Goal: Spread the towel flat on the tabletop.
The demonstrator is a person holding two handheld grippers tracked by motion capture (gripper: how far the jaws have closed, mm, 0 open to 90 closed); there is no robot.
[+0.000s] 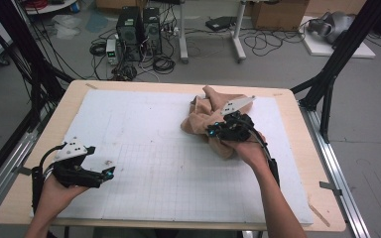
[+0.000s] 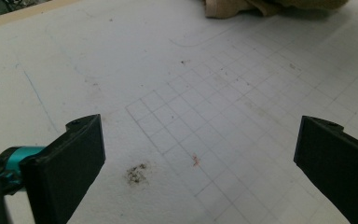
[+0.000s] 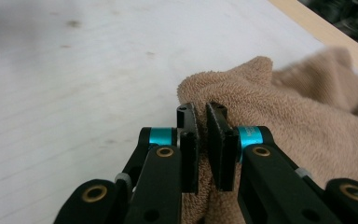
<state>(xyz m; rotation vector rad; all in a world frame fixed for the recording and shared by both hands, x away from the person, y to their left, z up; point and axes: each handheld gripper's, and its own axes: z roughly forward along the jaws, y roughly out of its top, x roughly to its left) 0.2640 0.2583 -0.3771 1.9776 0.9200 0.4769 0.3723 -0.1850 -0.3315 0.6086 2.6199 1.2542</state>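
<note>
Done: our right gripper (image 3: 201, 126) has its jaws pinched on a fold of the crumpled towel (image 3: 303, 121) | left gripper (image 2: 196, 154) jaws wide, empty, towel well beyond | left: spreading or folding it on the table (image 1: 144, 148).

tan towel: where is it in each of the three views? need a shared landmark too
High view: the tan towel lies crumpled right of centre on the white grid mat, under the right gripper.
Left gripper view: a strip of it at the top edge, right of centre, far beyond the open jaws.
Right gripper view: it takes up the right half, a fold pinched between the shut jaws.
Shared landmark: the white grid mat.
</note>
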